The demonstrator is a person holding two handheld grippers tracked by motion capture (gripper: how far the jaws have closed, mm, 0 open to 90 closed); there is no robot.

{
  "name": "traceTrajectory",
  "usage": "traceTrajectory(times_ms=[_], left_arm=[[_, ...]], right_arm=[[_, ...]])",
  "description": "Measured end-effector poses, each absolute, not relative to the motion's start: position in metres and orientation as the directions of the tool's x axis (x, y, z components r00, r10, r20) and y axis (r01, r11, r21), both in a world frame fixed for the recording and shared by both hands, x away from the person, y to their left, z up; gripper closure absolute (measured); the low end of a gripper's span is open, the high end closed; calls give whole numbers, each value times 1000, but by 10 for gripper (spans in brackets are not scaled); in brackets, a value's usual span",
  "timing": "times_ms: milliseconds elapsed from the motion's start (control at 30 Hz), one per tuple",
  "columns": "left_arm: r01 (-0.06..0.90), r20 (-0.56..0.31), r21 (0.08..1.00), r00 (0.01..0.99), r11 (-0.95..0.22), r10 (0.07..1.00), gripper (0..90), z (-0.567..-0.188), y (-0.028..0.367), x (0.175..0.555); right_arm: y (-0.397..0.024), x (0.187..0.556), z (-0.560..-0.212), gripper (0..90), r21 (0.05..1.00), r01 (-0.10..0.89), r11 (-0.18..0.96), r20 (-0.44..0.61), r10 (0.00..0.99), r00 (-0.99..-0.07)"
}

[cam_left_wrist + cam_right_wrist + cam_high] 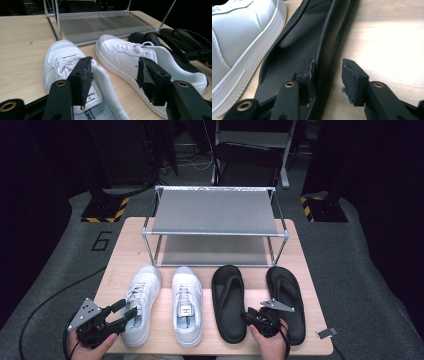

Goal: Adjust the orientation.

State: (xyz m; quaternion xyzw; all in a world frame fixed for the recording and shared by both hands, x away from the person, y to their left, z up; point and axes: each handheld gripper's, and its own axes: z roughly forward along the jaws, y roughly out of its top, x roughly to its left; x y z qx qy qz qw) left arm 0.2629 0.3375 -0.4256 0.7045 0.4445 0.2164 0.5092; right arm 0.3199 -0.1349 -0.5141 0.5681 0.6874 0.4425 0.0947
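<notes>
A pair of white sneakers and a pair of black slippers lie side by side on the wooden table (pixel 125 255). My left gripper (pixel 126 310) is open at the heel of the left white sneaker (pixel 145 287). In the left gripper view one jaw sits over the sneaker's opening and the other outside its collar, with nothing pressed between the left gripper (pixel 115 75) pads. My right gripper (pixel 250 312) is open at the heel end of the left black slipper (pixel 229 300). In the right gripper view the right gripper (pixel 328 72) straddles the slipper's (pixel 307 45) side rim, and a gap shows at the outer pad.
A two-shelf metal rack (pixel 215 212) stands at the back of the table. The right white sneaker (pixel 187 305) and the right black slipper (pixel 286 295) lie close to my grippers. A small grey clip (pixel 326 332) sits at the table's right front corner.
</notes>
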Motion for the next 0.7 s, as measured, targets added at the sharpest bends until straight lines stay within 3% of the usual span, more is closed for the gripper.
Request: traceTrajectory(times_ms=[333,700], left_arm=[[406,-156,911,495,-69,855,450,-427,341,262],[402,-160,914,484,-57,860,448,-425,345,260]], right_arm=[[-137,321,-519,645,662,741,-118,476,829,-293],[-138,325,-525,565,619,774,-136,532,798,-285]])
